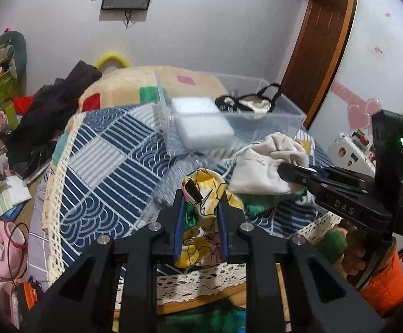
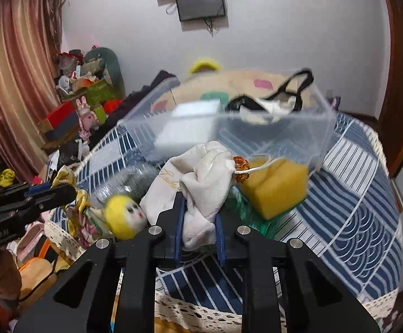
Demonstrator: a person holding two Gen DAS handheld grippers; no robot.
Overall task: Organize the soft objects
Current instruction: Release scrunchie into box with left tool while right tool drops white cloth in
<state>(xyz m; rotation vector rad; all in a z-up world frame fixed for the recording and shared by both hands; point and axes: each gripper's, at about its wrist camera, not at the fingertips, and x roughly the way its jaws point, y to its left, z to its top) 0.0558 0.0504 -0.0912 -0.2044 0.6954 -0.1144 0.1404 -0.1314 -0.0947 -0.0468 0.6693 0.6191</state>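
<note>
My left gripper (image 1: 201, 208) is shut on a yellow floral scarf (image 1: 201, 238) and holds it above the blue patterned bedspread (image 1: 101, 152). My right gripper (image 2: 200, 208) is shut on a white drawstring pouch (image 2: 201, 177), also seen in the left wrist view (image 1: 268, 163). A clear plastic bin (image 1: 229, 122) stands on the bed behind both; it holds a white foam block (image 1: 198, 122) and a black-and-cream garment (image 1: 251, 102). A yellow sponge (image 2: 276, 186) lies in front of the bin, and a yellow-haired doll (image 2: 126, 216) lies to the left of the pouch.
A green item (image 2: 246, 211) lies under the pouch. Dark clothes (image 1: 51, 111) and a patterned pillow (image 1: 135, 86) lie at the bed's far end. Boxes and clutter (image 2: 73, 102) stand at the left. A wardrobe (image 1: 368, 83) stands to the right.
</note>
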